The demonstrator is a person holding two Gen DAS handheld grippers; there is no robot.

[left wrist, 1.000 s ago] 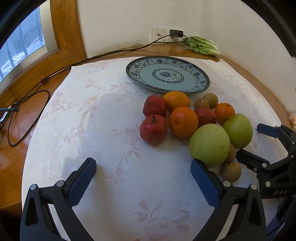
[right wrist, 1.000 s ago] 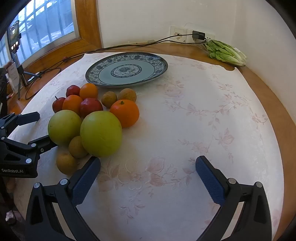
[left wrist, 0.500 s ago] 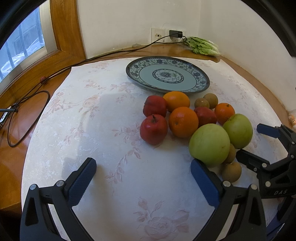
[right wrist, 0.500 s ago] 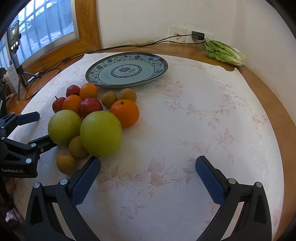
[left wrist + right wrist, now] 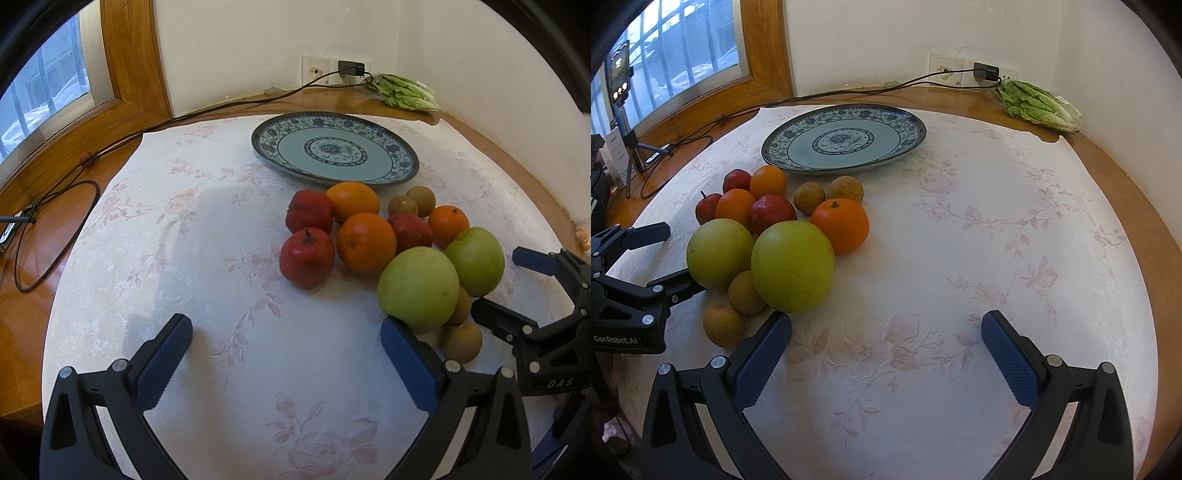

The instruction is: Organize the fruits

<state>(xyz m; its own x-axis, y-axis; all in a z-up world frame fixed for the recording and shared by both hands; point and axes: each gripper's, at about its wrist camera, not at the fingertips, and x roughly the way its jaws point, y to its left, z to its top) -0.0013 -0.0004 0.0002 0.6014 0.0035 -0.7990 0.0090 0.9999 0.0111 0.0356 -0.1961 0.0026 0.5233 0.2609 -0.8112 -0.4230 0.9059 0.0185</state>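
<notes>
Both the left tool (image 5: 282, 350) and the right tool (image 5: 886, 345) hang wide open above the surface (image 5: 979, 258), holding nothing. The fruit pile (image 5: 384, 254) lies just ahead between them, clustered in front of the bare patterned plate (image 5: 334, 147).

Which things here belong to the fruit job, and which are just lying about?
For the job: green apples, oranges, red apples, small brown fruits, plate.

Lying about: lettuce, charger with cable, phone on tripod.
</notes>
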